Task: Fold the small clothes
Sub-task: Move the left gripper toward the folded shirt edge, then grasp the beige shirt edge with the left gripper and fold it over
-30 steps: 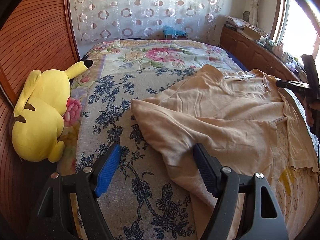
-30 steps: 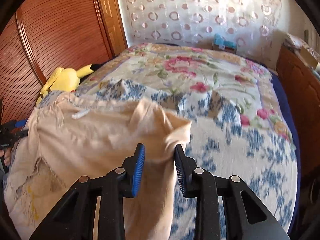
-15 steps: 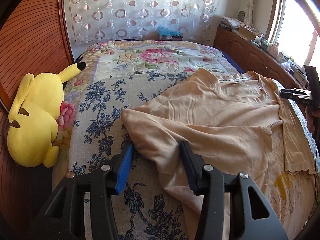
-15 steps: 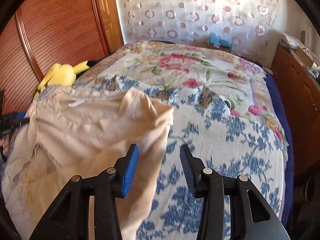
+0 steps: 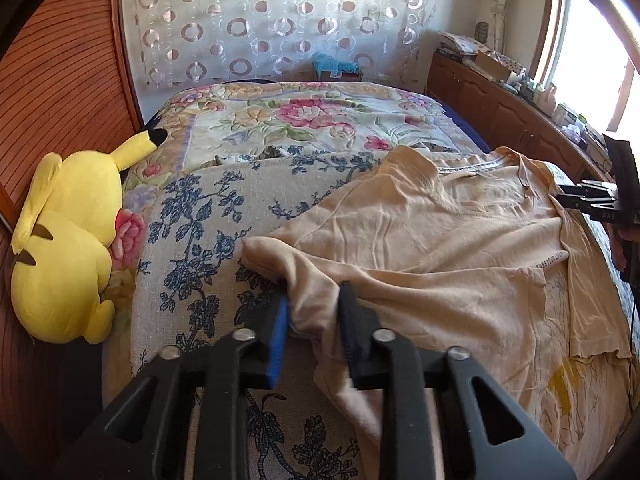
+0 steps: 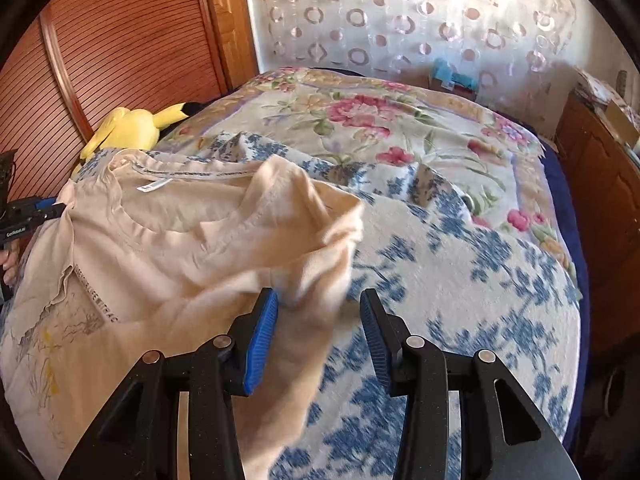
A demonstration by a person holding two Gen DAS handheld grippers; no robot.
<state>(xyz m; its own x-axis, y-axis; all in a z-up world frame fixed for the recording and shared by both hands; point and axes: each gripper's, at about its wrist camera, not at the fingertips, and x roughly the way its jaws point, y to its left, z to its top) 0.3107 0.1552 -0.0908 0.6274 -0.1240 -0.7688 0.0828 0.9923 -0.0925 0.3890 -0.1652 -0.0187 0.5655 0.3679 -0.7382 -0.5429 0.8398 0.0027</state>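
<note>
Left tongs [image 5: 312, 316] closing on shirt [image 5: 440, 248] sleeve; right tongs [image 6: 318, 320] agape, unladen; plush [image 5: 64, 248] beside bed [image 5: 192, 216]

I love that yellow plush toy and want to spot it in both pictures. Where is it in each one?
Left wrist view: the yellow plush toy lies at the far left, beside the bed's edge.
Right wrist view: it peeks out upper left, behind the beige shirt.
Shared landmark: the circle-patterned curtain behind the bed.

Both the left gripper [image 5: 314, 320] and right gripper [image 6: 318, 330] are showing black frames, blue ribbed pads, silver screws
</note>
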